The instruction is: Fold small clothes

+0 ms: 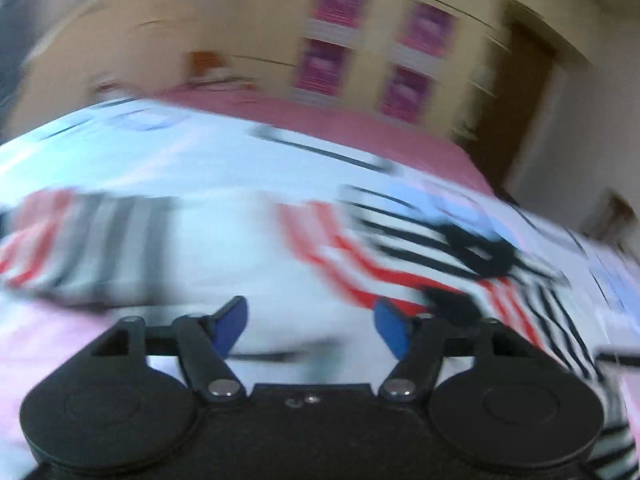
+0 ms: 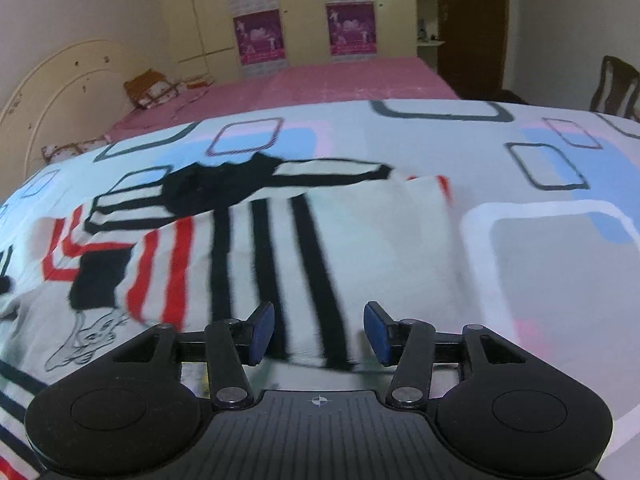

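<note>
Where the left wrist view is smeared by blur, a white knitted garment with red and black stripes (image 1: pixel 400 264) is still made out on the white bedsheet printed with blue, pink and grey rounded squares (image 1: pixel 200 160). In that view the garment is seen ahead and to the right of the left gripper (image 1: pixel 312 326), with a second striped patch at the far left edge; whether that patch belongs to the same garment cannot be told. The blue pads (image 1: pixel 230 326) of the left gripper are held apart, and only bare sheet is seen between them, so nothing is gripped.

In the right wrist view the same garment (image 2: pixel 280 248) is spread flat on the sheet (image 2: pixel 540 260), directly ahead of the right gripper (image 2: pixel 318 332) and reaching away to its left. The black-striped white panel lies just in front of the fingertips, its near edge falling between the two blue pads (image 2: pixel 262 332). The red-striped part and a black patch are found further left, and a black-trimmed edge runs across the far side. The jaws of the right gripper stand partly open and no cloth is pinched by the pads. Beyond the sheet a pink bedcover (image 2: pixel 340 80) is seen.
</note>
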